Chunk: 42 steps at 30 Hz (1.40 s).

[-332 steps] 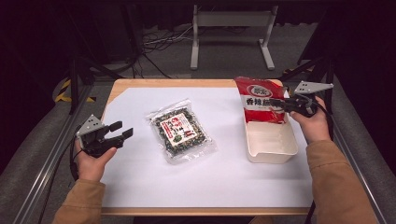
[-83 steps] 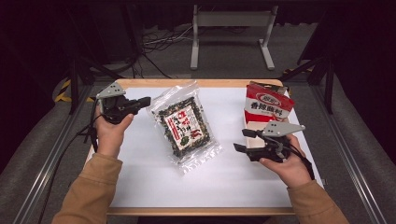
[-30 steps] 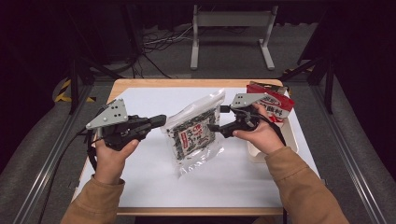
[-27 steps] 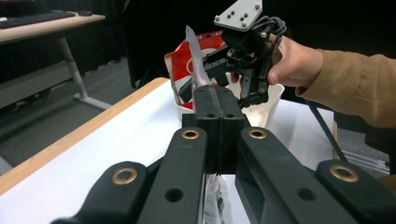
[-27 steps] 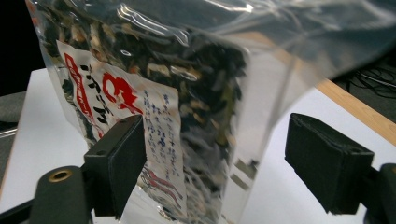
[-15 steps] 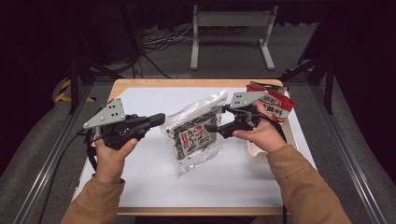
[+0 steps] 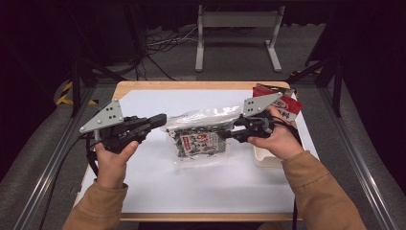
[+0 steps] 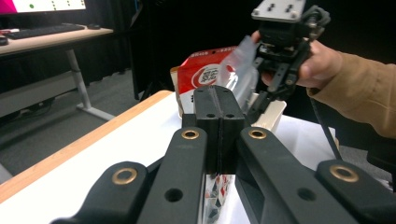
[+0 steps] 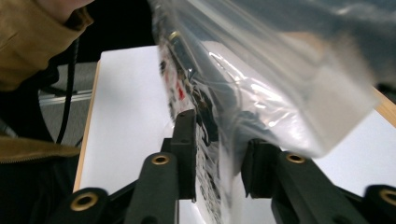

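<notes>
Seaweed snacks in a clear plastic bag (image 7: 201, 139) hung between our two grippers above the white table top (image 7: 191, 191), the bag lying crosswise and lifted off the surface. Our left gripper (image 7: 160, 120) had its jaws pressed together on the bag's left edge; in the left gripper view the two black pads (image 8: 219, 116) met flush, with a strip of the printed film showing just beneath them. Our right gripper (image 7: 234, 132) sat at the bag's right edge, and its jaws had just been closing with the film between them. In the right gripper view the bag (image 9: 261, 88) ran between the two pads (image 9: 187, 140); the left pad lay against the printed side, while the right pad stood a little apart from the clear film, so we could not call it a firm clamp. Behind our right hand (image 7: 277, 141) stood a red snack packet (image 7: 282, 100), upright in a pale tray (image 7: 263, 158) near the table's right edge.
</notes>
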Each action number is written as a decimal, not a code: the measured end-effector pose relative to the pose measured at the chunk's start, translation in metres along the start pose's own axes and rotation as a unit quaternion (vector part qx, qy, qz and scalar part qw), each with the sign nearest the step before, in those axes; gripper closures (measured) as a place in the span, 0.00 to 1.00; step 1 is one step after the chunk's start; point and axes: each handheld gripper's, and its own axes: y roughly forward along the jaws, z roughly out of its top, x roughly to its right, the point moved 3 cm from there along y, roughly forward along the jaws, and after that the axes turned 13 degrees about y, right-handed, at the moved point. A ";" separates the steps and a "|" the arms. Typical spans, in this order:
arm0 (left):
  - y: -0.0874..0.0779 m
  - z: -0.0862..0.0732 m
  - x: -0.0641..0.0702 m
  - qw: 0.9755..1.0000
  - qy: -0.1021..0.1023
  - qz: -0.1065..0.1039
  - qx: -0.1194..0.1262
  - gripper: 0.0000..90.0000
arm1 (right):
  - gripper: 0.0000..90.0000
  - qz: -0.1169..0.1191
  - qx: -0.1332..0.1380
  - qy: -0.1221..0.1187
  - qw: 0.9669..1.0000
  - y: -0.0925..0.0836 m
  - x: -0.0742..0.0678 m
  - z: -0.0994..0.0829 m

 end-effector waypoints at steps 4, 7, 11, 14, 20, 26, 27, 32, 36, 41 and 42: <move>-0.003 -0.002 -0.004 1.000 0.000 0.020 -0.010 1.00 | 0.85 0.016 -0.004 -0.012 1.000 -0.001 -0.009 0.001; -0.005 -0.005 -0.008 1.000 -0.017 0.013 -0.005 1.00 | 0.85 0.022 -0.002 -0.013 1.000 -0.004 -0.016 0.003; -0.006 -0.007 -0.009 1.000 -0.018 0.017 -0.009 0.88 | 0.86 0.013 -0.005 -0.003 1.000 -0.011 -0.022 0.002; -0.009 -0.007 -0.010 1.000 -0.017 0.021 -0.011 0.81 | 0.86 0.007 -0.005 0.004 1.000 -0.019 -0.023 -0.001; -0.011 -0.018 -0.013 0.999 -0.024 0.028 -0.030 0.75 | 0.86 0.005 0.017 0.029 0.999 -0.044 -0.026 -0.004; -0.012 -0.030 -0.017 0.998 -0.025 0.037 -0.051 0.72 | 0.86 -0.005 0.029 0.044 0.999 -0.060 -0.027 -0.007; -0.012 -0.033 -0.017 0.997 -0.025 0.040 -0.055 0.72 | 0.86 -0.009 0.033 0.049 0.998 -0.064 -0.027 -0.007; -0.012 -0.052 -0.021 0.995 -0.026 0.050 -0.082 0.68 | 0.86 -0.021 0.051 0.060 0.997 -0.080 -0.027 -0.007; -0.015 -0.070 -0.024 0.993 -0.035 0.061 -0.099 0.63 | 0.86 -0.029 0.067 0.070 0.995 -0.093 -0.027 -0.006; -0.018 -0.088 -0.025 0.990 -0.046 0.065 -0.115 0.61 | 0.86 -0.047 0.079 0.072 0.993 -0.107 -0.025 -0.006; -0.018 -0.091 -0.025 0.990 -0.047 0.065 -0.119 0.61 | 0.86 -0.051 0.081 0.073 0.993 -0.109 -0.024 -0.006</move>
